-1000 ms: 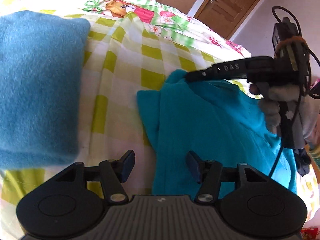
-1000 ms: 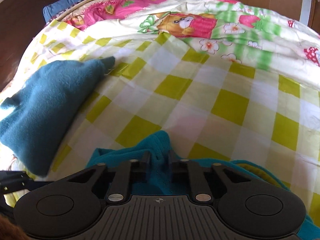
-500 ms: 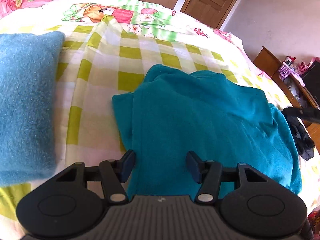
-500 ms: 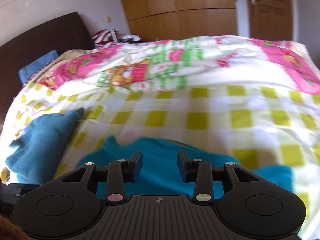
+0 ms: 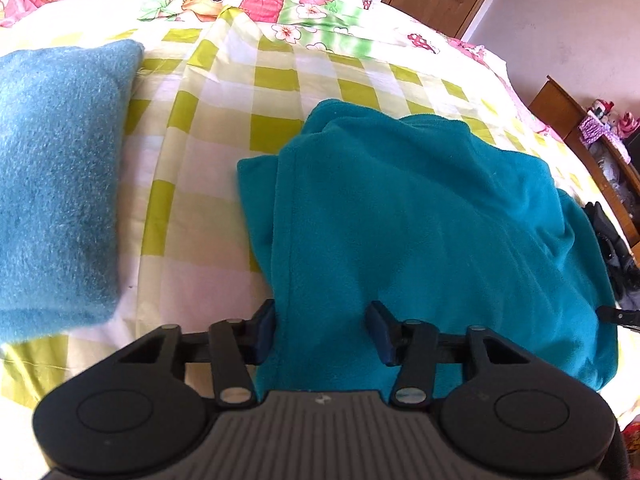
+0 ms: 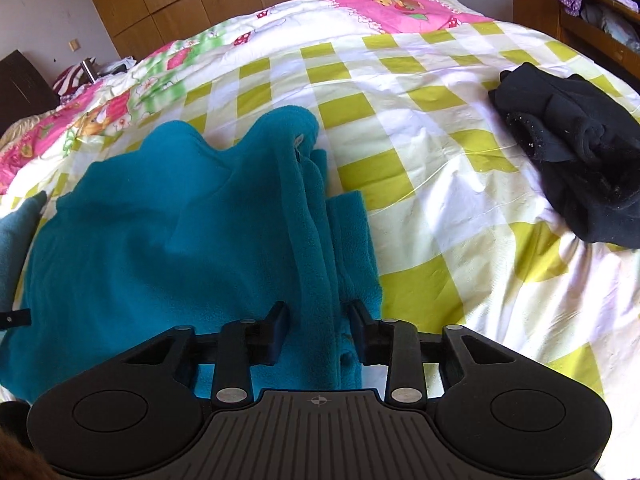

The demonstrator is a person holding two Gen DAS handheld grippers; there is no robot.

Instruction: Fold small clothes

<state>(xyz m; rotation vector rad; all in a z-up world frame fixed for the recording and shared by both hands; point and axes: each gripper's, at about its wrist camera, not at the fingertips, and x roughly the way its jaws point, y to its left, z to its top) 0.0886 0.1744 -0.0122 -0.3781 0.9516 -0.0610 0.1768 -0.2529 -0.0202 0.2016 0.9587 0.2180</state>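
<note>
A folded blue fleece piece (image 5: 56,184) lies at the left of the bed (image 5: 192,240), well apart from the work.

Next comes the left gripper (image 5: 320,320), over the near left edge of the teal fleece garment (image 5: 420,220). Its fingers (image 5: 266,328) stand fairly wide and have just been closing, with a band of the cloth between them. One pad sits at the garment's folded side edge. They do not look clamped yet.

The teal garment lies mid-bed on the checked sheet, partly folded, one layer lapped over another along its left side. It looks light, thick and limp. It should drape and sag from any pinch rather than hold a shape, and its nap should give the pads good friction. Layers may slide over each other, so a hold should take in every layer at an edge or corner.

At the garment's right side, the right gripper (image 6: 318,320) has its fingers (image 6: 278,328) narrow. They have just been closing and appear to pinch a raised ridge of bunched teal cloth.

Further right lies a crumpled black garment (image 6: 572,168), untouched.
</note>
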